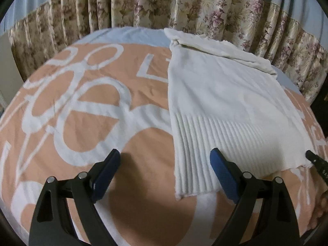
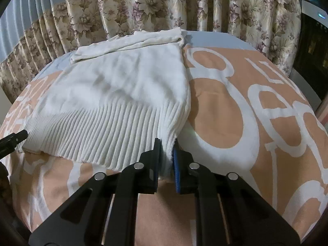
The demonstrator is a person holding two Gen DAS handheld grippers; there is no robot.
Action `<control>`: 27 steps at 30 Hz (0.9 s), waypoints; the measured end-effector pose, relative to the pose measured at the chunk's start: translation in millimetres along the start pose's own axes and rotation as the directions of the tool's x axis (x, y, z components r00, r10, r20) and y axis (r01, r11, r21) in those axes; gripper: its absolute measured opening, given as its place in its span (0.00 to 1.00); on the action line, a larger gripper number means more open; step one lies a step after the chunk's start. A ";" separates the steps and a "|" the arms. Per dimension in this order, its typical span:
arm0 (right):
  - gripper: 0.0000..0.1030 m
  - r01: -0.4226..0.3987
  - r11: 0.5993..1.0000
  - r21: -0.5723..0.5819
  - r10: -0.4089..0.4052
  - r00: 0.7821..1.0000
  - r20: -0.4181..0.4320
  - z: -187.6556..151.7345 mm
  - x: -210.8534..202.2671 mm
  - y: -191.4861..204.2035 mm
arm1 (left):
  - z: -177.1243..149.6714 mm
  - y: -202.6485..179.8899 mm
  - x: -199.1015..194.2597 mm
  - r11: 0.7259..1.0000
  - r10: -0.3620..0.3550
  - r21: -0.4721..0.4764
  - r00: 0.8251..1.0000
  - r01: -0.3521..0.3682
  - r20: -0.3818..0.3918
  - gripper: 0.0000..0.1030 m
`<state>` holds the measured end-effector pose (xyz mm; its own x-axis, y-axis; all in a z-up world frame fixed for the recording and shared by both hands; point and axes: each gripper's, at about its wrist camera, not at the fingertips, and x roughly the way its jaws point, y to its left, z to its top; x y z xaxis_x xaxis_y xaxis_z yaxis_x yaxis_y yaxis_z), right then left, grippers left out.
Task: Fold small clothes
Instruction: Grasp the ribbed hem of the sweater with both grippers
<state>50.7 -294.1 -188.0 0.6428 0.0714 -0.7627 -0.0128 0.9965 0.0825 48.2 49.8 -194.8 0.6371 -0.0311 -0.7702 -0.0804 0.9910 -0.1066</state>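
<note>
Two hem corners suited the soft, light, floppy white knit sweater [image 2: 114, 94] — right gripper [image 2: 166, 149] clenched on one, left gripper [image 1: 166, 160] gaping beside the other.

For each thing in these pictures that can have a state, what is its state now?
Sweater: lying flat on the bedspread, sleeve folded across its far end, ribbed hem toward the cameras.
Right gripper: shut on the near right corner of the sweater's hem.
Left gripper: open, holding nothing; one finger over the hem's left corner.
Bedspread: spread out, lightly creased.
Curtain: drawn closed.
</note>
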 end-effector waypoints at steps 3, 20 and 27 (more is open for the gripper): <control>0.12 0.000 1.000 -0.003 0.000 1.000 -0.005 -0.3 0.7 -0.2 | -0.2 -7.7 0.0 1.000 -0.017 0.012 1.000 0.017 -0.007 0.87; 0.13 -0.014 1.000 0.005 0.014 1.000 -0.006 -0.3 1.1 -0.8 | -3.9 -30.4 3.7 0.994 -0.084 0.074 0.996 0.082 0.014 0.11; 0.12 -0.012 1.000 0.005 0.012 1.000 0.000 -0.4 0.4 -1.2 | -5.3 -36.5 2.9 0.993 -0.047 0.105 0.999 0.045 0.023 0.10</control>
<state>50.6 -295.2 -188.6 0.6427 0.0836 -0.7615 -0.0165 0.9953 0.0953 48.9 12.9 -196.5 0.6575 -0.0750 -0.7497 0.0291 0.9968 -0.0742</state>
